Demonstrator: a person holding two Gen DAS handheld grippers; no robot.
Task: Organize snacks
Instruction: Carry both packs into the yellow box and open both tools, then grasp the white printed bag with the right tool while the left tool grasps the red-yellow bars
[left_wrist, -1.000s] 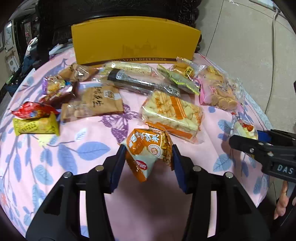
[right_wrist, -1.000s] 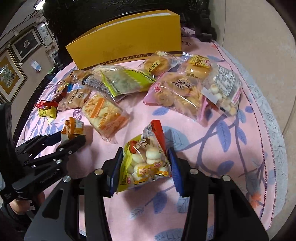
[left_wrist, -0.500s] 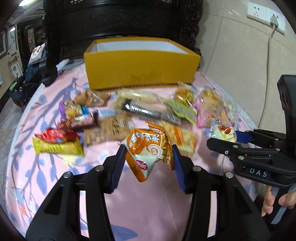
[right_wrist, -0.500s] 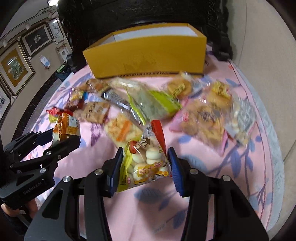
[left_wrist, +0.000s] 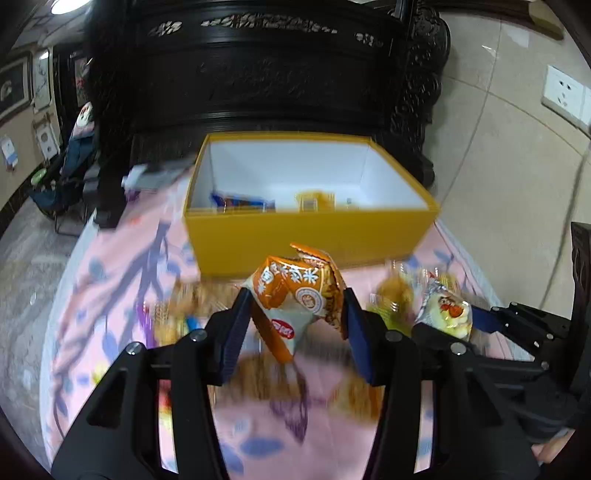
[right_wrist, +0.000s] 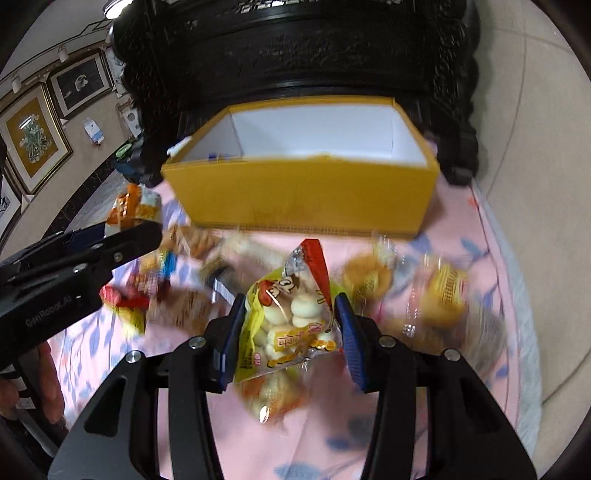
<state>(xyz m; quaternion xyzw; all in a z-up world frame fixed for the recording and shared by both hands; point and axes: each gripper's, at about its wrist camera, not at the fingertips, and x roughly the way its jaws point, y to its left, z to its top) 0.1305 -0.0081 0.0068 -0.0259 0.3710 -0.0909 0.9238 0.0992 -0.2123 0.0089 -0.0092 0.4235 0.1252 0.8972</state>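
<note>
My left gripper (left_wrist: 295, 314) is shut on an orange and white snack packet (left_wrist: 299, 295) and holds it above the table, in front of the open yellow box (left_wrist: 310, 232). My right gripper (right_wrist: 291, 325) is shut on a yellow and red bag of white puffs (right_wrist: 291, 325), also raised before the yellow box (right_wrist: 303, 199). The right gripper with its bag shows at the right of the left wrist view (left_wrist: 448, 314). The left gripper with its packet shows at the left of the right wrist view (right_wrist: 129, 218). A few packets lie inside the box (left_wrist: 240, 201).
Several blurred snack packets (right_wrist: 447, 291) lie on the pink floral tablecloth (right_wrist: 491, 266) below the grippers. A dark carved cabinet (left_wrist: 266, 81) stands behind the box. The table edge drops off at the left (left_wrist: 62, 280) and right.
Both grippers have risen and moved toward the yellow box with their packets; the box's white inside and the packets in it now show.
</note>
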